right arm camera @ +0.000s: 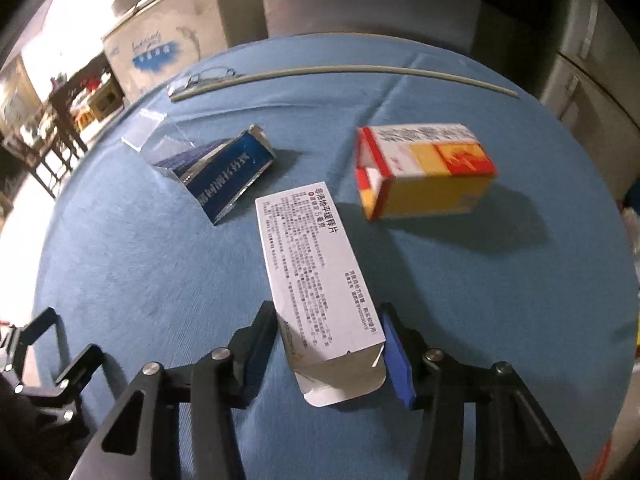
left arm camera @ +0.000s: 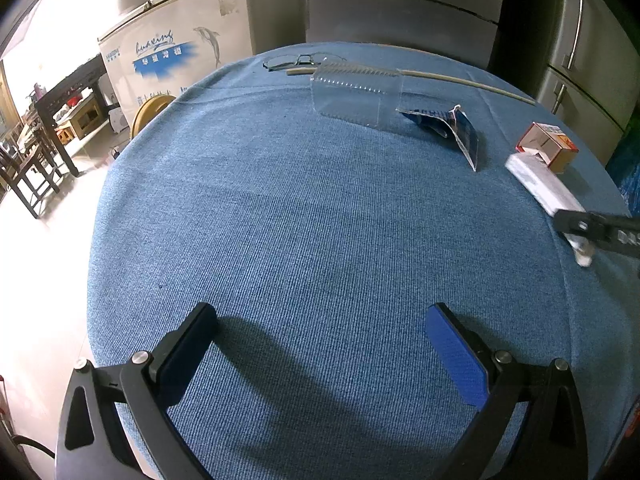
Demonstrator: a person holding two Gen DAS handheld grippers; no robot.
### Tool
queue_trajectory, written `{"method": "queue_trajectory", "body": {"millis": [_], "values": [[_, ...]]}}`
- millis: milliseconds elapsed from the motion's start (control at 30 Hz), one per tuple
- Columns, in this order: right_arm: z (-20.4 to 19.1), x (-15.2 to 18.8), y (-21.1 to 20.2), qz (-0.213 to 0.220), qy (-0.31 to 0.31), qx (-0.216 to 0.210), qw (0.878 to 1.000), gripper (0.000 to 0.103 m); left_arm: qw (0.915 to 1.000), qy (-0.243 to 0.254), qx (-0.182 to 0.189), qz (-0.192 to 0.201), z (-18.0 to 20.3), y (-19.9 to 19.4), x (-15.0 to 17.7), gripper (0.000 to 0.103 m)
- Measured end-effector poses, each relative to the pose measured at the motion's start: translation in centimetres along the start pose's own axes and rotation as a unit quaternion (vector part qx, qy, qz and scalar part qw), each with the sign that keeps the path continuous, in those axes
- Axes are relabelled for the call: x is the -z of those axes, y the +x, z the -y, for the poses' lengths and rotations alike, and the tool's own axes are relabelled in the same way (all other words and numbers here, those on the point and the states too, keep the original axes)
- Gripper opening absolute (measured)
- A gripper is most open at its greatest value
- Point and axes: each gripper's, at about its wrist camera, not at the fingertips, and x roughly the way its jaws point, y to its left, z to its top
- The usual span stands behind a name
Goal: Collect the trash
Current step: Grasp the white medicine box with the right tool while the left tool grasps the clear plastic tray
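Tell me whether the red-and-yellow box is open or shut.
Open: the red-and-yellow box lies on its side, its left end flaps apart.

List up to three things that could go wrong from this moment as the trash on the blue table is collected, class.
1. The right gripper pinches only the open-flap end of the white box; thin card may crush or slip out.
2. The long box could swing on lifting and knock the red and yellow box.
3. The glasses lie near the clear plastic and could be taken as trash.
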Motion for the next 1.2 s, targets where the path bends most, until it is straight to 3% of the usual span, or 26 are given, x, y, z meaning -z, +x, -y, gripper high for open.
{"method": "queue_trajectory", "body": {"millis": [67, 200, 333, 567, 667, 900, 933, 967, 1000, 1200], "values": [[0.9, 1.3, -1.1, 0.009, 0.020, -0.007, 1.000, 0.054, 0.9998, -0.010, 0.009, -0.013, 0.1, 0.1, -0.6, 0.103], [2.8, 3.7, -2.1, 0.008, 0.061, -0.020, 0.998, 0.054, 0.9971, -0.011, 0.074, -0.012, 1.3, -0.2, -3.2, 0.103], [4.0, 5.5, -2.7, 0.013, 0.082, -0.034, 0.996, 0.054, 0.9983, -0.008, 0.057, 0.009, 2.0, 0.1, -7.2, 0.103], [4.4, 6.0, -3.0, 0.022, 0.086, -0.042, 0.995, 0.054, 0.9918, -0.116, 0.052, -0.008, 0.6, 3.1, -16.2, 0.103], [4.3, 5.8, -2.9, 0.024, 0.088, -0.048, 0.995, 0.055, 0.9896, -0.136, 0.045, -0.013, 1.2, 5.0, -18.2, 0.103], [4.4, 6.0, -2.9, 0.024, 0.084, -0.050, 0.995, 0.055, 0.9853, -0.160, 0.022, -0.055, 1.5, 9.5, -19.1, 0.103], [4.3, 5.9, -2.8, 0.024, 0.084, -0.050, 0.995, 0.055, 0.9847, -0.160, 0.033, -0.061, 1.3, 10.1, -19.2, 0.100], [4.4, 5.9, -2.8, 0.025, 0.084, -0.051, 0.995, 0.055, 0.9846, -0.154, 0.045, -0.069, 1.4, 10.4, -19.1, 0.070], [4.4, 6.0, -2.8, 0.025, 0.086, -0.052, 0.995, 0.055, 0.9844, -0.146, 0.050, -0.085, 1.4, 10.8, -19.0, 0.056], [4.8, 6.3, -3.1, 0.026, 0.088, -0.052, 0.994, 0.054, 0.9885, -0.117, 0.066, -0.070, 0.2, 9.1, -17.4, 0.051]]}}
